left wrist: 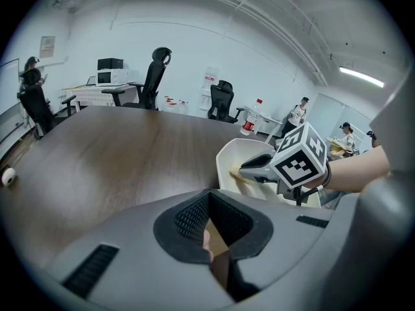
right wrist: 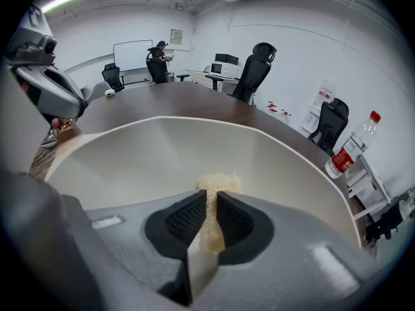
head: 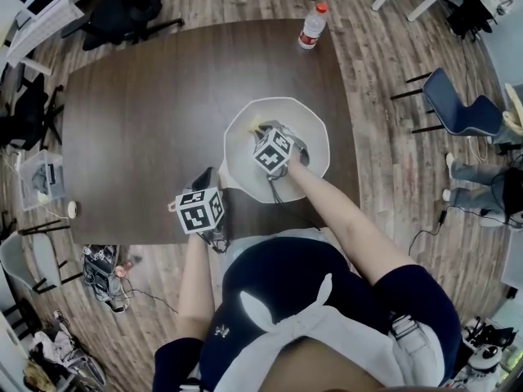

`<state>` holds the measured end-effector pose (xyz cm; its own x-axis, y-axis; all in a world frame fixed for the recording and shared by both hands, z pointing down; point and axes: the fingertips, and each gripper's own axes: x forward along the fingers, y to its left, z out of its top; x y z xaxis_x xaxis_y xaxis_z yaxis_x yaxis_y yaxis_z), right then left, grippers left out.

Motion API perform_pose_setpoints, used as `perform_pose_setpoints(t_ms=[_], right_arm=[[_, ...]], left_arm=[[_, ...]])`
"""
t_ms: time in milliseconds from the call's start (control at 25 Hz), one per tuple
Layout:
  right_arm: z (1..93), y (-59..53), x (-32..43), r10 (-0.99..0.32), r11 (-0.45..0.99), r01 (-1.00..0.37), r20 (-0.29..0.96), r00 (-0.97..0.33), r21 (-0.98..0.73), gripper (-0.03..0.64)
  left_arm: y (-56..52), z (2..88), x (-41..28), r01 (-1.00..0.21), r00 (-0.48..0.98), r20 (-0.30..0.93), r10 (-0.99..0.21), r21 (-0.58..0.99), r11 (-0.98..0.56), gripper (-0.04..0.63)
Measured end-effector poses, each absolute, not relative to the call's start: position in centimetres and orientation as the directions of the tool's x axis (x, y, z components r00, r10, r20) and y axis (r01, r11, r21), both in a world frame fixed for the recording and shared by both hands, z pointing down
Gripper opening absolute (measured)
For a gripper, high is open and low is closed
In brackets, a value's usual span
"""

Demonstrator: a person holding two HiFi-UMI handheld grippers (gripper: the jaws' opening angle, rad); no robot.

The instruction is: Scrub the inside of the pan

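**Head view, left to right.** A black office chair (head: 122, 11) stands beyond the far left corner of a dark wood-grain table (head: 147, 121). A small white roll (head: 72, 209), too small to identify, lies near the table's left edge.

**Left gripper** (left wrist: 211, 220): it is held at the near edge of the table, just left of the white pan (head: 315, 137), and is angled downward. In the left gripper view its jaws are closed to a narrow gap on a tan wooden handle (left wrist: 218, 250), apparently the pan's own. The right gripper view shows a tan bar running from the pan's left rim into those jaws.

**White pan:** it rests on the table, right of centre and towards the near edge. It is deep and bowl-like, mouth up, with a pale, smooth inner wall.

**Right gripper** (right wrist: 211, 206): it reaches down into the pan from the person's side and sits over the pan's middle. Its jaws stand at a narrow gap, clamped on a yellowish fibrous scrub pad (right wrist: 218, 185). The pad protrudes past the jaw tips and meets the pan's inner surface. The person's bare right forearm (head: 343, 211) runs from the lower right up to this gripper.

**Beyond the pan:** a clear water bottle (head: 310, 26) with a red cap and red label stands upright at the table's far edge, well apart from the pan. A blue chair (head: 462, 113) stands on the wood-plank floor (head: 384, 96) to the right of the table.
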<state>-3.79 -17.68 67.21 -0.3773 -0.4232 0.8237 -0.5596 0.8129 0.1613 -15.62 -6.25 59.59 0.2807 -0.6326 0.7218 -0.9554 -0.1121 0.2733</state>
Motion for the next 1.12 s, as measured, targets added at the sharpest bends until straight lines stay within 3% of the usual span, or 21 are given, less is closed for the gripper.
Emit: perform_pose_setpoints(t_ms=[680,1120], right_arm=[[67.4,-19.5,1.4,-0.468,0.725,-0.647,0.859,-0.209,0.237,0.046],[68.5,-18.7,4.1,-0.369,0.773,-0.588,0.923,-0.11,0.239,0.046]], left_arm=[[-6.0,58.8,-15.5,-0.958,0.281,0.724,-0.63,0.249,-0.141,0.003],[-6.1,58.8,-15.7,-0.961,0.271,0.719,-0.64,0.24,-0.138,0.003]])
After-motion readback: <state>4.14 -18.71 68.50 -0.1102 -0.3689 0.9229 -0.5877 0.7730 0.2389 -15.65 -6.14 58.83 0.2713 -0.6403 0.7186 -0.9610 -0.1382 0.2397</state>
